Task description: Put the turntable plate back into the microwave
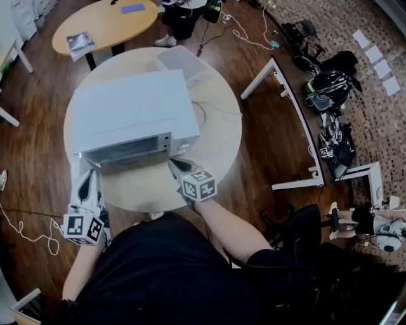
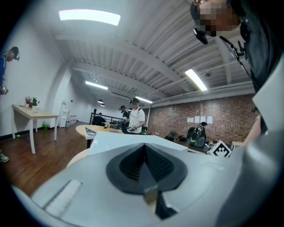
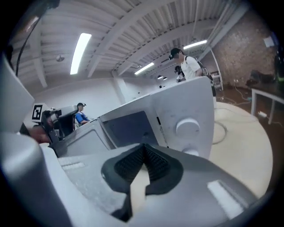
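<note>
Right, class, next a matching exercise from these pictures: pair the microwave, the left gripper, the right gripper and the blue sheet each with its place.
Things:
1 microwave
2 left gripper
3 right gripper
4 blue sheet

Places:
A on the oval wooden table
B on the round pale table
C at the microwave's front, by its control-panel end
D at the round pale table's near left edge

Pairs: 1-B; 2-D; 3-C; 4-A
</note>
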Tool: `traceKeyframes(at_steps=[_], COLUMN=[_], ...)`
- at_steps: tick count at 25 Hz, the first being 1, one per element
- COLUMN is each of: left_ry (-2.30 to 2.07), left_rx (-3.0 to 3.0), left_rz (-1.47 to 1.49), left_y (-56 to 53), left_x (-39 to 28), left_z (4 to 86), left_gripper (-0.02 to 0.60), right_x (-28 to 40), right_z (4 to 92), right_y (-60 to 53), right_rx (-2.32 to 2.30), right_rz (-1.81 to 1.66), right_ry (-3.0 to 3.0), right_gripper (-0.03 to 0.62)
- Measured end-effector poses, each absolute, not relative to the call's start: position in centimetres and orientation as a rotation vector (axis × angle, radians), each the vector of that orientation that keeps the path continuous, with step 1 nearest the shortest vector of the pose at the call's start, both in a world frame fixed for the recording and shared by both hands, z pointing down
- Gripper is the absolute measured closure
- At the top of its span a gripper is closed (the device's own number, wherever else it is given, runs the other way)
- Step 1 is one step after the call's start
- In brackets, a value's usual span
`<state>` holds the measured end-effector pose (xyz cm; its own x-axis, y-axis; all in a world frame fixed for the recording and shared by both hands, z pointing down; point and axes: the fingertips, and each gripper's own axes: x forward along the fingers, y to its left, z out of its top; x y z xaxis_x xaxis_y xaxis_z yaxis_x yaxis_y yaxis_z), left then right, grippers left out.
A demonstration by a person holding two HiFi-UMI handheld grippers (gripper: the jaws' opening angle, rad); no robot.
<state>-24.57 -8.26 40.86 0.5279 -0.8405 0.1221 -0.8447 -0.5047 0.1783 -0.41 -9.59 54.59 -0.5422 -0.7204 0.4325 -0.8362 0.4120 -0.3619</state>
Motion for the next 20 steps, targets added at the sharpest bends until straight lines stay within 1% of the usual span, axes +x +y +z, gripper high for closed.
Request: traceKeyframes(at_steps=[3, 7, 14, 20], left_ry=[-1.422, -1.368, -1.335, -1.278], left_rx=[2.536, 2.546, 2.555, 2.601], left_rz=[0.025, 0.039, 0.069, 0.079], left_y=[-8.5, -7.9, -7.7, -7.9], left_x=[-24.4, -23.1, -22.4, -21.3], left_z=[41.6, 42.4, 42.4, 42.1], left_gripper=[0.575, 0.575, 0.575, 0.575], right_x=[-0.6, 1.1, 3.5, 4.0], right_z=[55.3, 56.9, 56.5, 55.9], right_y=[-9.5, -7.7, -6.9, -6.3], right_rx=[1.422, 1.510, 1.611, 1.671], right_rz=[0.810, 0.883, 0.912, 0.898], right_ry=[-2.453, -2.393, -2.370, -2.361], right_gripper=[0.592, 0.592, 0.592, 0.592])
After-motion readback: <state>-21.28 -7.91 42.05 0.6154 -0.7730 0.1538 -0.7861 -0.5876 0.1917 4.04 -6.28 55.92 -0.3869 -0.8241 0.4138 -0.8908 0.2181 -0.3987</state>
